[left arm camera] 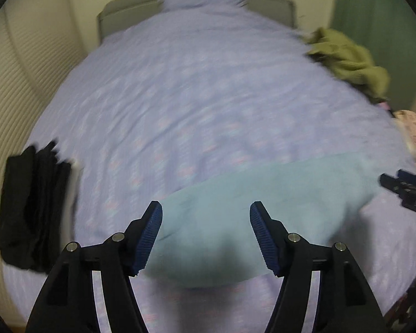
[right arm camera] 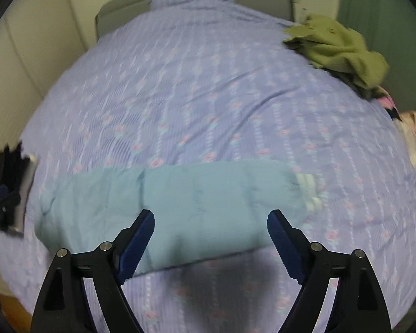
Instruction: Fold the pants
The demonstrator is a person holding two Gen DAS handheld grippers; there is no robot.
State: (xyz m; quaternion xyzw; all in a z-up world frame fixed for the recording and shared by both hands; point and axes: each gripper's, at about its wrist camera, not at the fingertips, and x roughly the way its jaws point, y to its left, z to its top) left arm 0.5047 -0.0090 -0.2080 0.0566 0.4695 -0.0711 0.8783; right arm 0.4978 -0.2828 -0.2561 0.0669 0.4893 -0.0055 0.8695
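On the bed (right arm camera: 208, 83), both tongs (left arm camera: 205, 233) (right arm camera: 210, 238) hover spread above the pants (right arm camera: 180, 194); pinch its end corners evenly.

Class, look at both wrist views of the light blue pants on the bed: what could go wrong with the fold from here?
1. Both tongs, left and right, are open and hold nothing, so the light blue pants could be gripped unevenly.
2. The patterned bedspread is wrinkled; a grip might catch it too.

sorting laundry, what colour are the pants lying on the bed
Light blue pants, seen best in the right wrist view.
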